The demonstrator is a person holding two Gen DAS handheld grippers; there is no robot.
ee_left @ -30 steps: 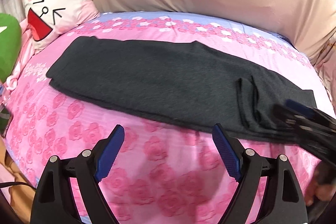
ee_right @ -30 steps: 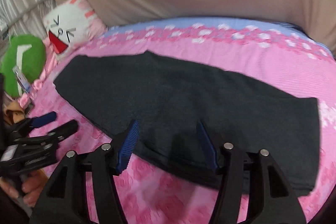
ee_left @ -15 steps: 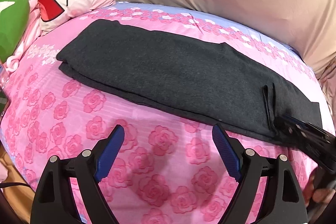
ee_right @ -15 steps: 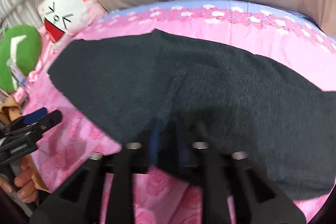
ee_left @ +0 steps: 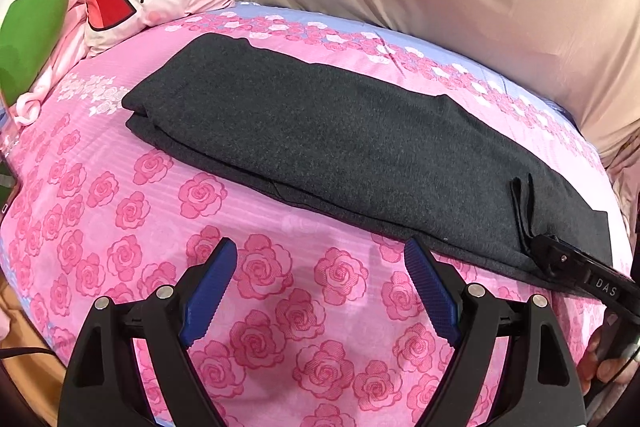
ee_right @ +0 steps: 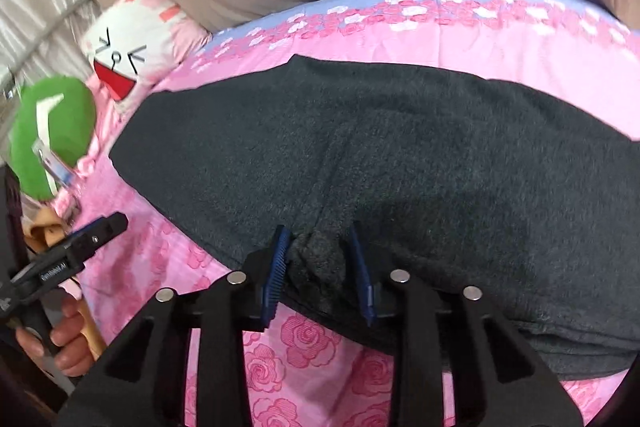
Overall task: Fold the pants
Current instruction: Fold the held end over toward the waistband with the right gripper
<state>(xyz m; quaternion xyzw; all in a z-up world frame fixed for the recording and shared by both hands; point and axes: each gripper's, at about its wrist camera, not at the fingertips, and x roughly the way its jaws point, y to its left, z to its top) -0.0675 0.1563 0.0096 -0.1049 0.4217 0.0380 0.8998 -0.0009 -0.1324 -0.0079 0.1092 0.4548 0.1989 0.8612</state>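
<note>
On the right gripper (ee_left: pixel 538 255) beside the pants (ee_left: pixel 340 139), lettering "DAS".

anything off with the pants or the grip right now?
Nothing damaged. The pants lie folded lengthwise on the bedspread; the only ruffle is a pinched ridge at the near edge, bunched between the right gripper pads. Left gripper open over bare bedspread.

A bed in pink rose-print bedding (ee_left: pixel 120 227) carries dark grey pants (ee_left: pixel 340 139) laid flat lengthwise.

The dark grey pants (ee_left: pixel 340 143) are seen laid diagonally across the pink rose-patterned bedspread (ee_left: pixel 132 211), above the wide-spread left gripper (ee_left: pixel 320 287) at bottom centre.
</note>
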